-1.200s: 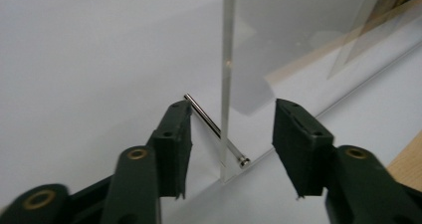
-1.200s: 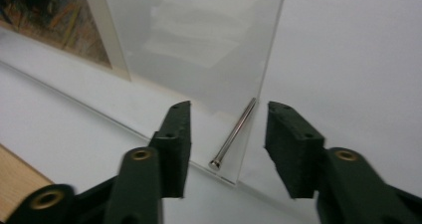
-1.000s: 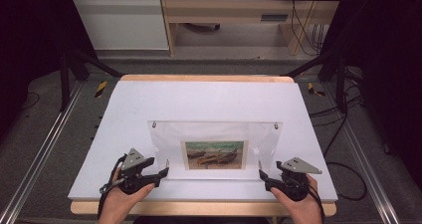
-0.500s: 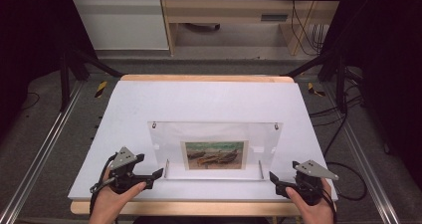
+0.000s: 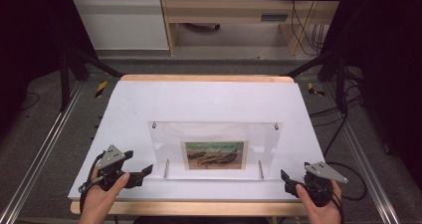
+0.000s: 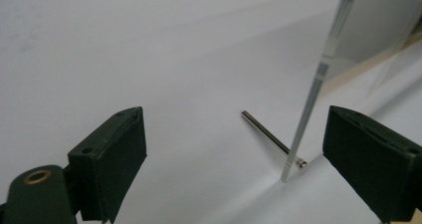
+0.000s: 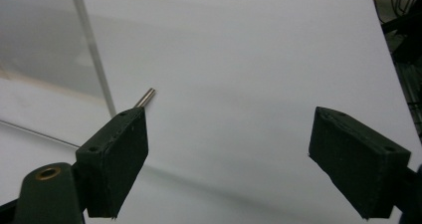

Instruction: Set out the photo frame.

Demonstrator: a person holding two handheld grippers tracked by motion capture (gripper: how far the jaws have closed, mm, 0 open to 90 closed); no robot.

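Observation:
A clear acrylic picture frame stands upright on the white table, holding a small print of boats. Two thin metal pins act as its feet. My left gripper lies left of the frame's lower left corner, apart from it. Its jaws have just been opening and stand open with nothing gripped. In the left gripper view the panel's edge and one pin lie ahead. My right gripper rests beyond the lower right corner, open after a slight closing. In the right gripper view the panel edge is at the left.
The table's wooden front edge runs just under both hands. Metal rails flank the table on the floor, and cables trail at the right. Black stand legs and a wooden shelf unit stand behind.
Both grippers have drawn outward from the frame's lower corners, the left one leftward, the right one rightward. Their jaws stand wider. The frame has stayed upright in place.

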